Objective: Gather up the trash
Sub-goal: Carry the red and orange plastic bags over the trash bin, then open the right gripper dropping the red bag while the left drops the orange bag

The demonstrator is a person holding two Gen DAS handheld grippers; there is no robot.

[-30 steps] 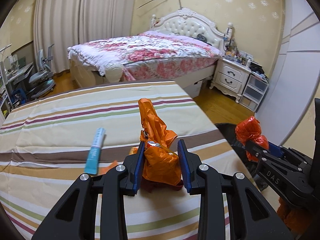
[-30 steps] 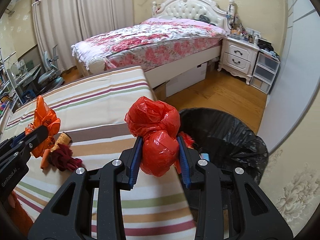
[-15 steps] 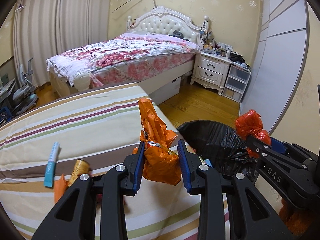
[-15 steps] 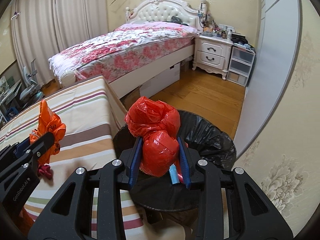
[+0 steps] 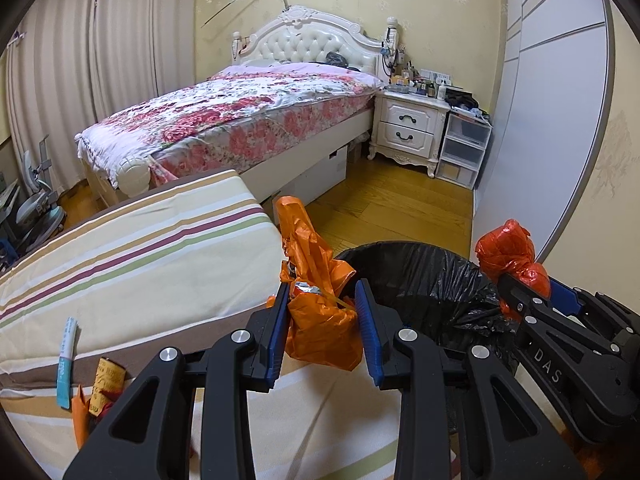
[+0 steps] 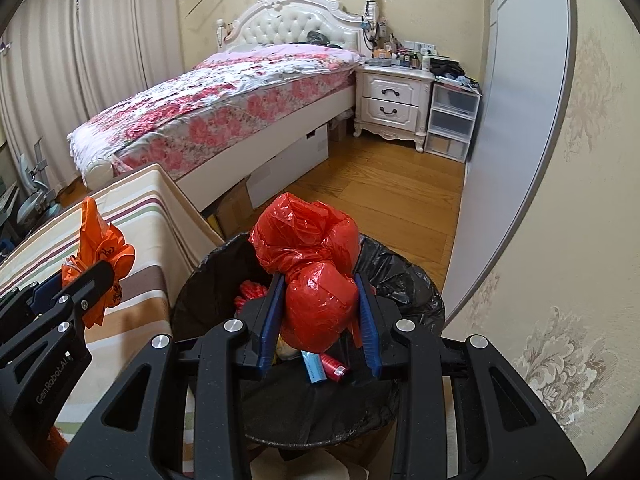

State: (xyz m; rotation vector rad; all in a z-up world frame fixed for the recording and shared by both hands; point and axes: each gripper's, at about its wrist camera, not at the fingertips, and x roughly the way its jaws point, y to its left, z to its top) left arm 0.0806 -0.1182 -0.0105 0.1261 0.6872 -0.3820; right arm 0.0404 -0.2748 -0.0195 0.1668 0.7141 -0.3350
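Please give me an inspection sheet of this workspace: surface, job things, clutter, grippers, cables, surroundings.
Surface: striped table cover.
Job things: orange bag in the left gripper; red bag in the right gripper, above the black-lined bin; bin already holds small trash.
Clutter: blue tube, yellow roll left on the cover.
Grippers: both shut on their bags.
Cables: nothing seen.
Surroundings: bed, nightstand, wood floor.
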